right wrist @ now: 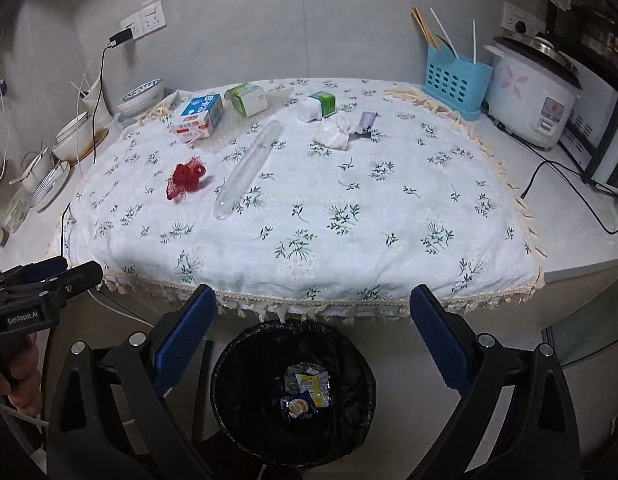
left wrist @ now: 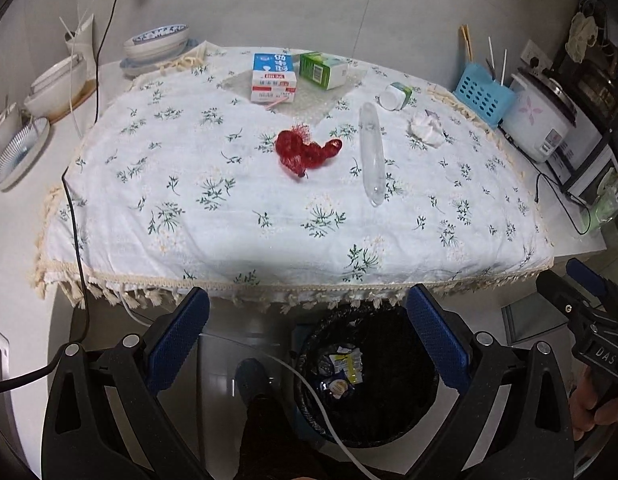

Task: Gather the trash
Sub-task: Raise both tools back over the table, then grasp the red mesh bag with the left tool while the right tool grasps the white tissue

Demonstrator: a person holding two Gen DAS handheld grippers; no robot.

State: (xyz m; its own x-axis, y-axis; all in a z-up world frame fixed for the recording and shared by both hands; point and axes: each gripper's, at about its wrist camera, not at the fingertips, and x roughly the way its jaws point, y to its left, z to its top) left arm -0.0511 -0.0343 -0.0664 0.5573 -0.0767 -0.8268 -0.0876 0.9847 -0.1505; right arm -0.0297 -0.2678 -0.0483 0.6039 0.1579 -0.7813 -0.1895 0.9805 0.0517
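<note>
1. Both the left gripper (left wrist: 307, 334) and the right gripper (right wrist: 313, 332) are hanging spread and empty above the black-lined round trash bin (right wrist: 229, 368), likely positioned for dropping.
2. Trash is waiting on the flowered white tablecloth (right wrist: 349, 240): red mesh netting (right wrist: 185, 178), clear plastic tube (right wrist: 249, 168), crumpled white tissue (right wrist: 333, 134), cartons.

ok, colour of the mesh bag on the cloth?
Red mesh bag, clearest in the left wrist view.

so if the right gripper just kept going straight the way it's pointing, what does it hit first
Probably the fringed front edge of the floral tablecloth. The open right gripper sits above the black trash bin, aimed toward the table; depth is unclear.
</note>
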